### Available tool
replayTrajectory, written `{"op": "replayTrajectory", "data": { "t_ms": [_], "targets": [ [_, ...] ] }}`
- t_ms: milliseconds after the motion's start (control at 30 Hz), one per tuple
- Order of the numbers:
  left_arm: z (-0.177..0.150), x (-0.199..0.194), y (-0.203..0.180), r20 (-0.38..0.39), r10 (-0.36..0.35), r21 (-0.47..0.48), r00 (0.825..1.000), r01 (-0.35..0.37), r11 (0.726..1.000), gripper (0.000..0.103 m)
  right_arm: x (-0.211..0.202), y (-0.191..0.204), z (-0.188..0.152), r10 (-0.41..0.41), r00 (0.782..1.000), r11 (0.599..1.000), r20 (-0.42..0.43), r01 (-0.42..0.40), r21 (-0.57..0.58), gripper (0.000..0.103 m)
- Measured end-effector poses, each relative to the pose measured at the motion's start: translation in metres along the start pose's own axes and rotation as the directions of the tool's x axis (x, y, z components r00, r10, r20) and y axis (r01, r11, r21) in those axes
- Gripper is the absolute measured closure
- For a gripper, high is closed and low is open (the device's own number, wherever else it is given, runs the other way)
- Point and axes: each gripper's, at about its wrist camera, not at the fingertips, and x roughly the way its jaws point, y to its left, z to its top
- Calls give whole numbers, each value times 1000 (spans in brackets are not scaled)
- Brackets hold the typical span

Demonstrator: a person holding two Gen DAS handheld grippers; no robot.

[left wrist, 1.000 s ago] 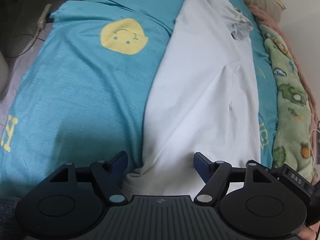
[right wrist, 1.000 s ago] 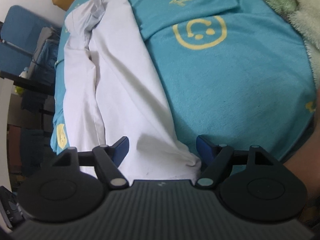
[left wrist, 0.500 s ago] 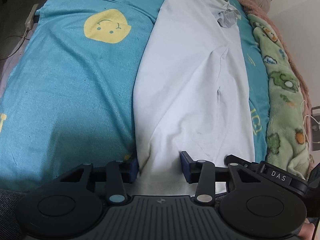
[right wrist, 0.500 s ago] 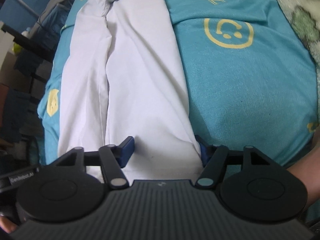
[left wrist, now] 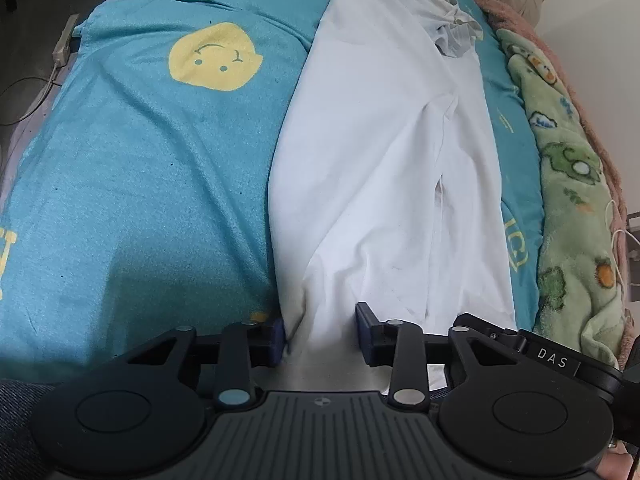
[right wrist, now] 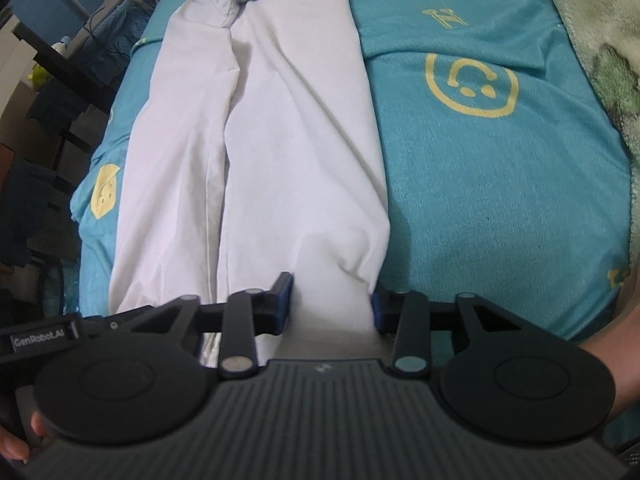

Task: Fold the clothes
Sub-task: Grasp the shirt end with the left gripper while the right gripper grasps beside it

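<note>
Narrowed since earlier, both jaw pairs are being kept part-open; the white trousers' (left wrist: 384, 184) hem is being straddled by left gripper (left wrist: 320, 332) and right gripper (right wrist: 330, 304), ungripped

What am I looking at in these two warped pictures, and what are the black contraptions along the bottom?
Each black device is a hand-held gripper with two blue-tipped fingers. A person carries one in each hand, and a fisheye camera on each looks forward along its fingers, which bends the picture. One view comes from the left hand-held gripper, the other from the right hand-held gripper. Both look along a bed with a teal sheet printed with yellow smiley faces. A white garment lies lengthwise on it, and a green patterned blanket runs along one side. Each gripper's fingers straddle a near corner of the garment with a gap between them, so nothing is clamped yet.
</note>
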Motion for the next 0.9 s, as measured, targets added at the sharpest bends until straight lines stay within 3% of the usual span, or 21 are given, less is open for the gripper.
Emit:
{"op": "replayTrajectory", "data": {
  "t_ms": [33, 167, 367, 633, 800, 900],
  "targets": [
    [-1, -1, 0, 7, -8, 1, 1000, 8, 1000, 77, -3, 1, 0, 1, 1000, 1000, 25, -1, -3, 82],
    [-5, -9, 1, 42, -30, 1, 999, 30, 1000, 88, -10, 4, 0, 24, 997, 999, 73, -22, -30, 87],
    [-7, -33, -1, 142, -97, -9, 985, 99, 995, 91, -22, 5, 1, 52, 992, 998, 116, -49, -35, 89],
    [-11, -63, 1, 258, -206, -109, 944, 241, 965, 92, -57, -10, 7, 164, 972, 979, 168, -181, 92, 91],
    [-10, -91, 0, 333, -267, -155, 904, 332, 931, 93, -93, -26, 14, 224, 946, 953, 234, -263, 150, 91],
    [-14, -108, -10, 347, -280, -140, 895, 345, 928, 93, -114, -33, 14, 253, 929, 939, 270, -303, 164, 92]
  ]
}}
